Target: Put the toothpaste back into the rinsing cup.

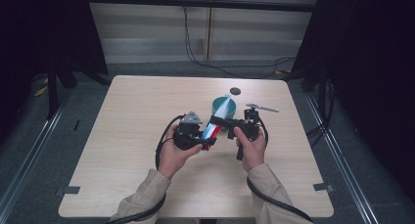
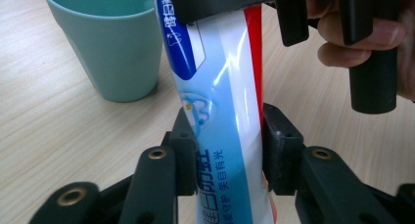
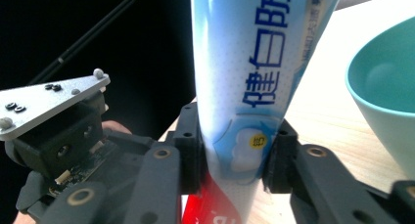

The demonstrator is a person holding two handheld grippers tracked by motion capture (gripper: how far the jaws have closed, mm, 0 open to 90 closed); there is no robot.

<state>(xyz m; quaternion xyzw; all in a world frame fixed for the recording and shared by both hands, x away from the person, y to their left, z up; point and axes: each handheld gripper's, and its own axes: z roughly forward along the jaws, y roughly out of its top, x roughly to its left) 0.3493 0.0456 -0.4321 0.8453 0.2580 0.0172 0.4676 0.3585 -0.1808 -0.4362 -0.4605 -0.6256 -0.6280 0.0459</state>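
Note:
A white, blue and red toothpaste tube (image 1: 213,130) hangs above the table between both hands. My left gripper (image 1: 204,140) is shut on its red-tipped lower end; in the left gripper view the pads (image 2: 184,153) press the tube (image 2: 220,106) from both sides. My right gripper (image 1: 221,122) grips the tube higher up, near the teal cup (image 1: 215,105). The right gripper view has its jaws closed against the tube (image 3: 244,82), with the left gripper (image 3: 54,106) and its grey plate beside them. The tube's upper end points at the cup (image 2: 112,48).
A slim grey tool (image 1: 262,107) lies on the wooden table (image 1: 137,150) right of the cup. A small dark disc (image 1: 235,91) sits behind the cup. Black stands and cables border the table at the back and sides.

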